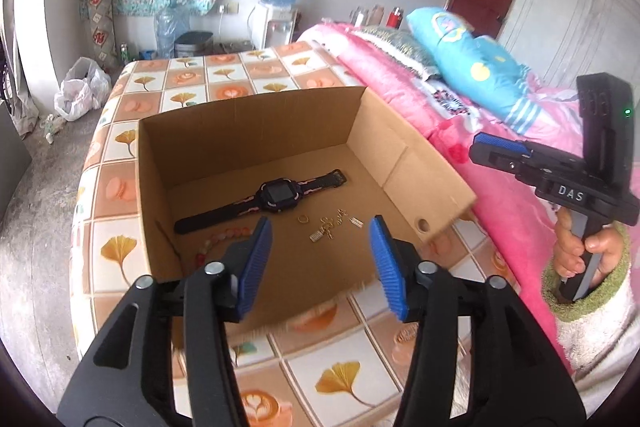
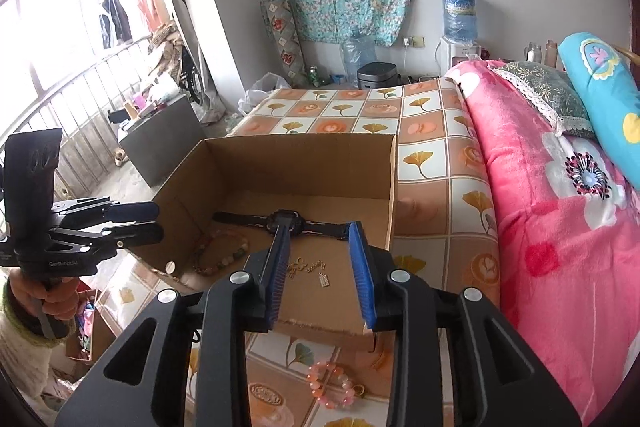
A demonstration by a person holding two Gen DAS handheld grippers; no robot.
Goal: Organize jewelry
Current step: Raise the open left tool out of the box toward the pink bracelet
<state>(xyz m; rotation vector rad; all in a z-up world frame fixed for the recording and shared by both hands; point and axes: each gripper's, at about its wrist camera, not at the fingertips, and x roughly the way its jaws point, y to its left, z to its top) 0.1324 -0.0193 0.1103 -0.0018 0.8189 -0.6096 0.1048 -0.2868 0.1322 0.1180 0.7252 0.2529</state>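
I'm holding my left gripper [image 1: 320, 259] over the near edge of the open brown cardboard box [image 1: 256, 131], and its blue ribbed pads are standing well apart with nothing between them. My right gripper [image 2: 322, 275] is hanging over the same box from the other side, its blue pads parted more narrowly, also gripping nothing. In the left wrist view I'm seeing that right gripper off to the side above the pink floral blanket [image 1: 472, 163], a hand [image 1: 580, 247] in a green-cuffed sleeve wrapped around its handle.

On the box floor, the black wristwatch with a square face [image 1: 276, 197] is lying flat with its strap stretched out. Nearer to me I'm picking out a small gold ring [image 1: 303, 219], a thin gold chain [image 1: 334, 223] and two little silver rectangular charms [image 1: 316, 237], all close together. A bracelet of pale pink and green beads [image 2: 222, 251] is curling by the box's left wall.

Outside the box, a pink and orange bead bracelet [image 2: 330, 385] is lying on the orange and white leaf-patterned bed cover [image 2: 432, 155], just in front of the box's near wall. A turquoise patterned pillow [image 1: 472, 63] is resting on the blanket.
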